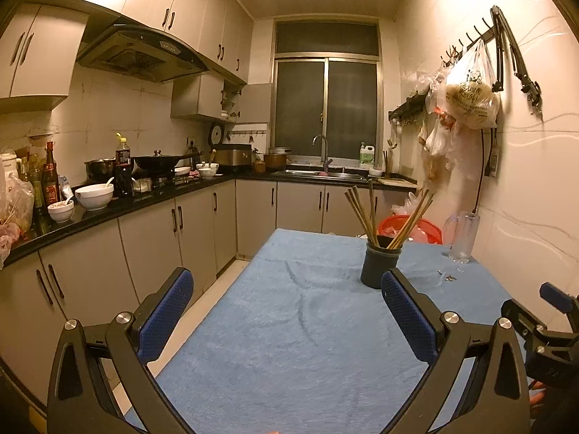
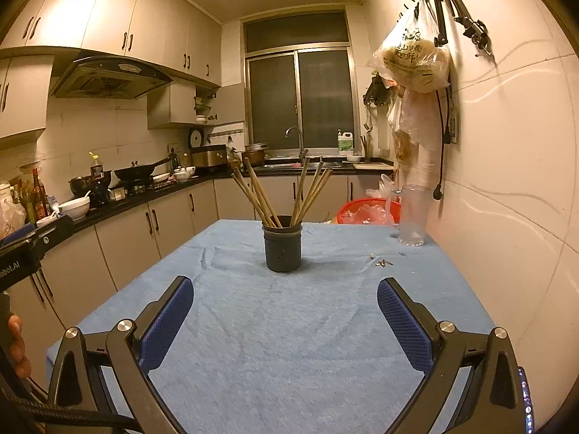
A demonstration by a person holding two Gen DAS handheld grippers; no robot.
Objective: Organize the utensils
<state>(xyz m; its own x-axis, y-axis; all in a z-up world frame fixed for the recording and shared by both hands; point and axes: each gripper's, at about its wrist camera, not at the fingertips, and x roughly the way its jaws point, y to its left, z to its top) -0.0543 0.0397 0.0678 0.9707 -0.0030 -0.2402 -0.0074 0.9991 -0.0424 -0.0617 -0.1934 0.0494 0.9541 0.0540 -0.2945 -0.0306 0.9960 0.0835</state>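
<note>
The left gripper [image 1: 287, 291] hung with jaws apart and empty, short of the dark cylindrical plastic holder [image 1: 380, 264] of brown wooden chopsticks [image 1: 389, 213]. The right gripper [image 2: 286, 298], likewise spread, faced that holder on the blue cloth-covered table [image 2: 289, 343].

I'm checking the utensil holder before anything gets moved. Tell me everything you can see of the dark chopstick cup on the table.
The chopstick cup is a dark, matte cylinder, apparently plastic, with a slightly thicker rim band and small holes low on its side. It stands upright on the blue cloth, toward the table's far end. Several brown, wood-like chopsticks stand in it, fanning out in two groups, left and right. Both grippers are open and well short of it; nothing else touches it.
</note>
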